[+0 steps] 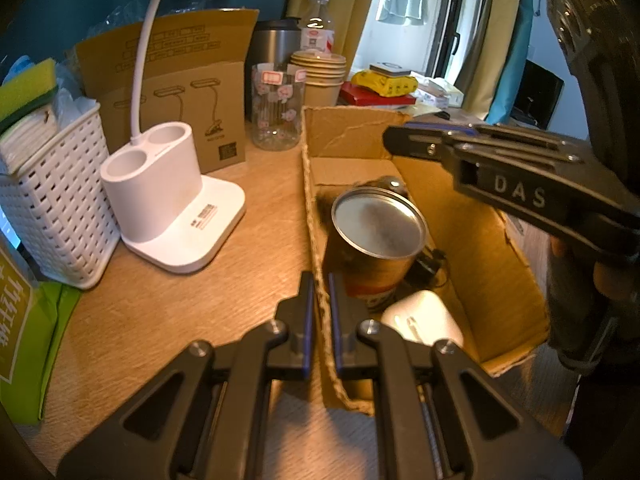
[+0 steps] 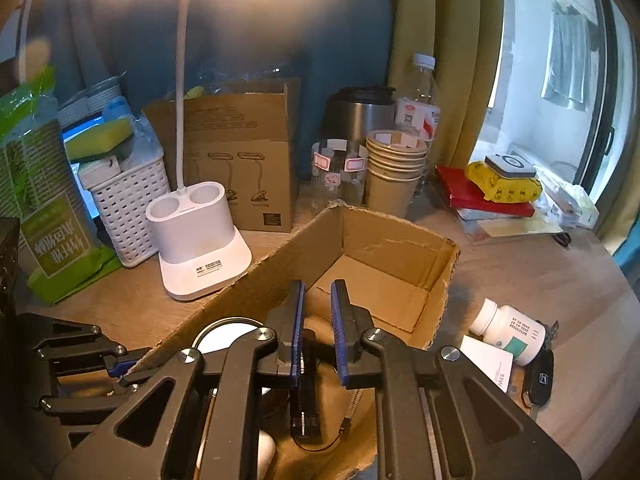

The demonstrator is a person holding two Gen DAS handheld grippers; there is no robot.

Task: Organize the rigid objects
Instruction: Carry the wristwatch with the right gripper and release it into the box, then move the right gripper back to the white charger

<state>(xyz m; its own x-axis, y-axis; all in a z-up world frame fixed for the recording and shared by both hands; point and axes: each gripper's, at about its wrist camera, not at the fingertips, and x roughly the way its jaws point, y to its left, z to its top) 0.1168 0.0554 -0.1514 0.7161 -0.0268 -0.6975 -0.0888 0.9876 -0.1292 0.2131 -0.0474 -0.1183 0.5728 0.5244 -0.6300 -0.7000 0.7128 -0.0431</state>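
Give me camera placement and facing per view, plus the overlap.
Left wrist: sits on the left tongs, looks down over the box wall they clamp, at the can inside; the right tongs and a hand show at right.
Right wrist: sits on the right tongs, shut over the box interior; the left tongs show lower left.
Shared: box, lamp base, basket, paper cups.

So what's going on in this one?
A person with two handheld grippers is packing loose items into an open cardboard box on a wooden desk. The left gripper is clamped on the box's near wall. The right gripper hangs over the box, jaws shut. A metal-lidded tin can is already inside; a white pill bottle lies outside.
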